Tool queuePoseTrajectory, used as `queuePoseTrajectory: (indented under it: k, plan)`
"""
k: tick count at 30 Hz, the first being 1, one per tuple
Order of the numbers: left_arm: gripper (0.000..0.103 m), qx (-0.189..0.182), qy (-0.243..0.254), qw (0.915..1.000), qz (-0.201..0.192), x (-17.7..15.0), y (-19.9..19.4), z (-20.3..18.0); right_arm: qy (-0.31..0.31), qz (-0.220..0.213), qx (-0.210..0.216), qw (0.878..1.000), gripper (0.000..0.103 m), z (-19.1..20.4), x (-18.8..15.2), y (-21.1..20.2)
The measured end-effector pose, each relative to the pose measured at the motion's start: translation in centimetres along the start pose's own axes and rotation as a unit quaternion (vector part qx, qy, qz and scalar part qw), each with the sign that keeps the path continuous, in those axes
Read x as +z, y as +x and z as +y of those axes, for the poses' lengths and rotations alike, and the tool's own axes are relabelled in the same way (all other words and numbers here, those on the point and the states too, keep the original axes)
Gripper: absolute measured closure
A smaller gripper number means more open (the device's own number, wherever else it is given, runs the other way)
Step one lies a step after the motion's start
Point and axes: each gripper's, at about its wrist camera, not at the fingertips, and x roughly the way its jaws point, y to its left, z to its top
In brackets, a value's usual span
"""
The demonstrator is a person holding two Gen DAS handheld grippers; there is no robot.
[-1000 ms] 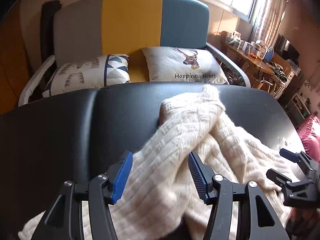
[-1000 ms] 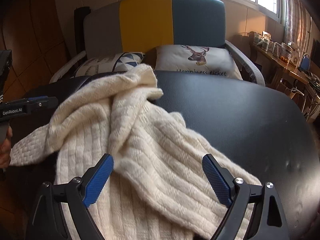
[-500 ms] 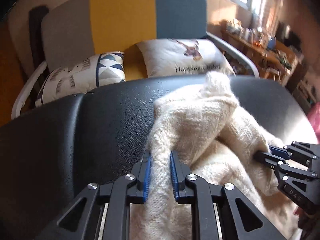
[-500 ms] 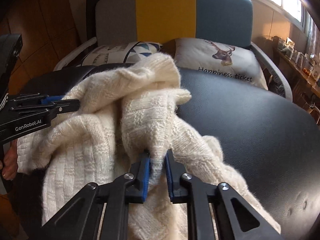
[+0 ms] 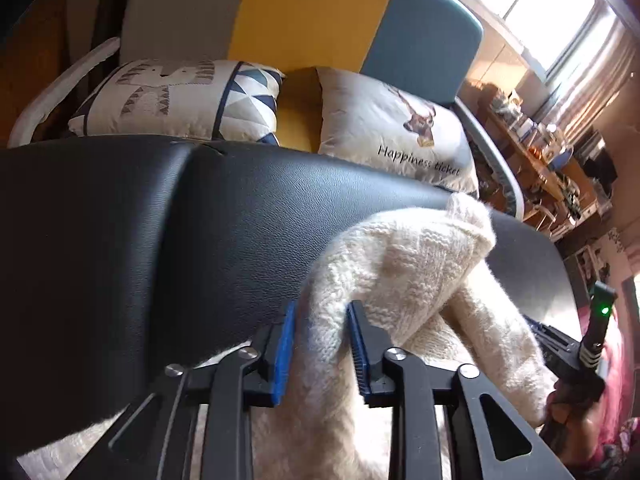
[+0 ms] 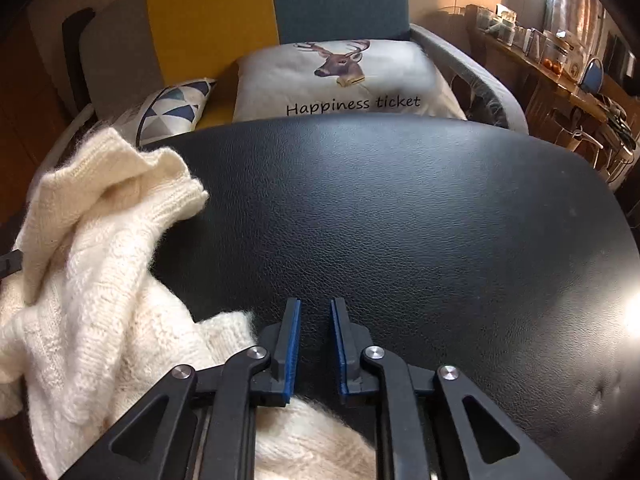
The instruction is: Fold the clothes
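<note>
- Fingers (image 5: 282, 346) of the left gripper (image 5: 322, 350) are being pressed onto a bunched fold of the cream knit sweater (image 5: 404, 280), which is being pinched between the blue pads.
- Fingers (image 6: 290, 346) of the right gripper (image 6: 314, 350) are being held narrowly apart; fuzzy knit is being seen at their base, but only black surface is showing in the gap, so a grip cannot be told.
- Most of the black padded table (image 6: 400, 220) is being shown bare only in the right wrist view, with open room reaching to its far and right edges.
- The sweater is being shown heaped at the table's left side in the right wrist view, and near the right part in the left wrist view, with part trailing over the near edge.
- The right gripper's body (image 5: 576, 356), with a green light, is being shown only in the left wrist view, beside the sweater.
- A sofa (image 5: 312, 16) with a deer cushion (image 6: 340, 76) and a patterned cushion (image 5: 180, 100) is being seen just beyond the far edge.
</note>
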Motion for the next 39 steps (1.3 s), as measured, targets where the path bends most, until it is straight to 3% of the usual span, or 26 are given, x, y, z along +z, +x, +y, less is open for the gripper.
queuePoseTrajectory:
  k: [4, 7, 11, 15, 20, 25, 27, 29, 30, 31, 33, 39]
  plan:
    - [0.056, -0.025, -0.035, 0.9983, -0.038, -2.4, -4.9, 1.6, 0.02, -0.051, 0.058, 0.997, 0.079, -0.7, -2.1, -5.4]
    - [0.053, -0.099, -0.051, 0.9934, -0.029, -6.2, -7.7, 1.9, 0.007, -0.062, 0.115, 0.991, 0.079, -0.2, -4.8, -8.9]
    - [0.053, -0.167, -0.032, 0.9849, 0.031, -12.8, -8.8, -0.6, -0.028, -0.033, 0.2, 0.979, 0.079, 1.4, -9.4, -11.7]
    - [0.053, -0.219, -0.034, 0.9691, 0.109, -18.6, -7.3, -3.8, -0.062, 0.017, 0.223, 0.973, 0.079, 3.1, -13.9, -11.8]
    - [0.053, -0.225, -0.059, 0.9616, 0.146, -21.9, -5.8, -5.9, -0.07, 0.065, 0.187, 0.978, 0.079, 3.2, -17.7, -9.8]
    - [0.053, -0.232, -0.092, 0.9557, 0.156, -22.2, -5.5, -6.7, -0.022, 0.054, 0.214, 0.975, 0.079, 1.6, -18.8, -9.4]
    - [0.053, -0.226, -0.093, 0.9571, 0.155, -22.1, -5.3, -7.4, -0.001, 0.05, 0.226, 0.973, 0.079, 1.0, -19.2, -9.2]
    - [0.061, -0.21, -0.092, 0.9612, 0.154, -22.1, -5.0, -7.8, 0.009, 0.041, 0.236, 0.971, 0.079, 0.6, -19.6, -9.2]
    - [0.078, -0.201, -0.091, 0.9633, 0.153, -22.1, -4.8, -7.9, 0.01, 0.037, 0.239, 0.97, 0.079, 0.5, -19.8, -9.2]
    - [0.088, -0.192, -0.091, 0.9653, 0.153, -22.1, -4.6, -8.0, 0.01, 0.033, 0.242, 0.97, 0.079, 0.4, -20.1, -9.2]
    - [0.095, -0.188, -0.1, 0.9683, 0.13, -21.6, -5.9, -6.5, 0.007, 0.027, 0.244, 0.969, 0.079, 0.3, -20.4, -9.3]
    - [0.095, -0.181, -0.133, 0.9735, 0.04, -19.8, -11.2, -0.4, -0.006, 0.027, 0.226, 0.974, 0.079, 0.7, -21.0, -9.6]
